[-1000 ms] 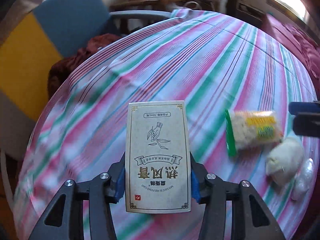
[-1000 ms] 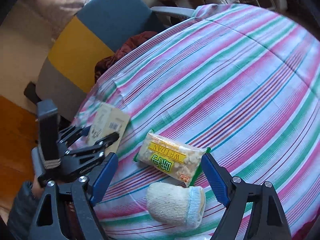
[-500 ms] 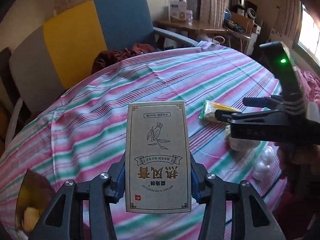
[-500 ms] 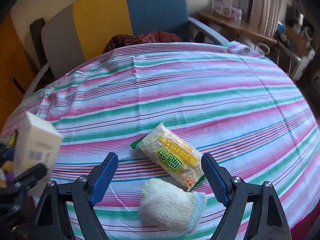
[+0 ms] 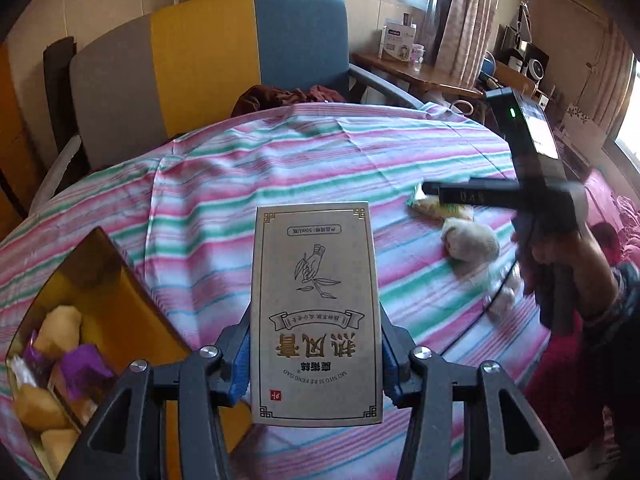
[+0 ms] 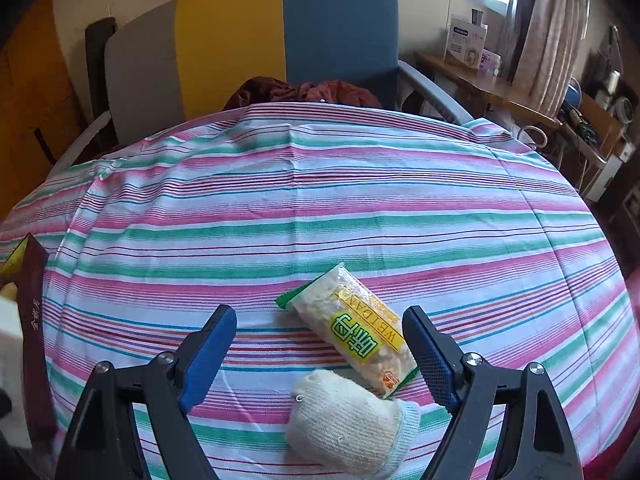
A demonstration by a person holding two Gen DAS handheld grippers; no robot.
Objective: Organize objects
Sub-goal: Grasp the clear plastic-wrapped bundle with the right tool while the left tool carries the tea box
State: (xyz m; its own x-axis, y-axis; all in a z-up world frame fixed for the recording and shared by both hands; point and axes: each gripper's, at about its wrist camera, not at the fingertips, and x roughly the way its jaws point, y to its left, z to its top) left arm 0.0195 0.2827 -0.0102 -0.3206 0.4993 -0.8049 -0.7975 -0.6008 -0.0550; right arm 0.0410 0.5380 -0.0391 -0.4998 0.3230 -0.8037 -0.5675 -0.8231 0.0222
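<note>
My left gripper (image 5: 314, 356) is shut on an upright beige carton (image 5: 314, 280) printed with gold characters, held above the striped tablecloth (image 5: 224, 200). Below it on the left lies an open gold-lined box (image 5: 120, 300) holding several wrapped snacks. My right gripper (image 6: 320, 320) hangs open over a yellow-labelled snack packet (image 6: 356, 340), and a rolled cream sock (image 6: 348, 428) lies just nearer. Nothing is between its fingers. The left wrist view shows the same packet (image 5: 436, 210) and sock (image 5: 472, 240) under the right gripper (image 5: 460, 194), which a hand (image 5: 568, 256) holds.
A grey, yellow and blue armchair (image 6: 248, 48) with a dark red cloth (image 6: 304, 92) stands behind the round table. A wooden side table (image 6: 480, 92) with boxes is at the back right. The open box's maroon wall (image 6: 32, 320) stands at the table's left edge.
My left gripper carried the carton to the left and upward, bringing the gold-lined box into view. The right gripper rolled level and stayed over the packet and sock.
</note>
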